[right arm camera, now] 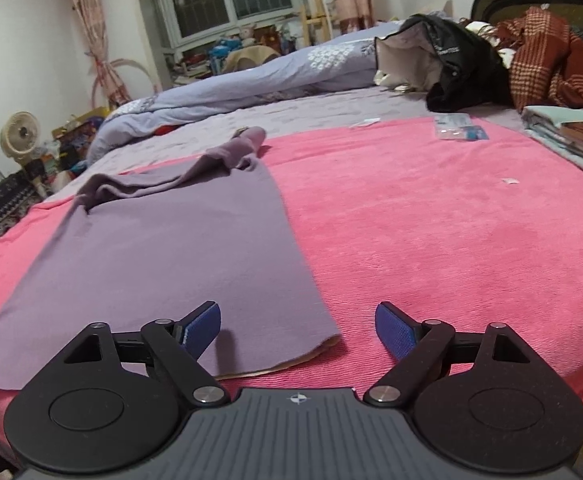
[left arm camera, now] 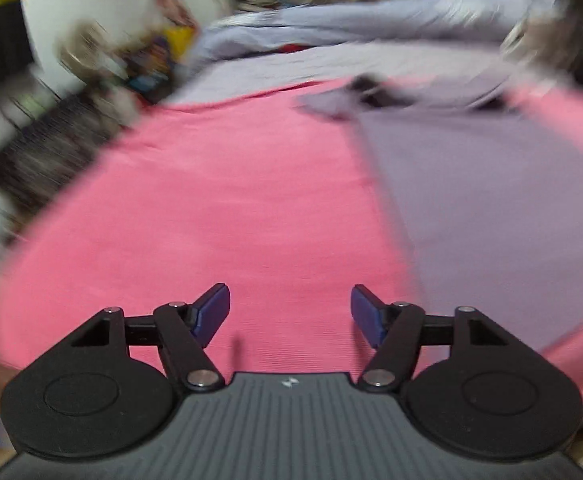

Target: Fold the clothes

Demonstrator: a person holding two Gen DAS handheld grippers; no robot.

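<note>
Where the left view blurs, the right shows the bed (right arm camera: 331,108) w/ pink blanket (right arm camera: 451,220), purple garment (right arm camera: 163,240) flat on it, sleeve bunched. Right gripper (right arm camera: 297,330) fingers spread over its hem corner; left gripper (left arm camera: 290,312) spread, empty.

Each tool (left arm camera: 290,316) (right arm camera: 297,332) is black, with silver screws, ribbed grey base and blue pads (right arm camera: 395,330).
</note>
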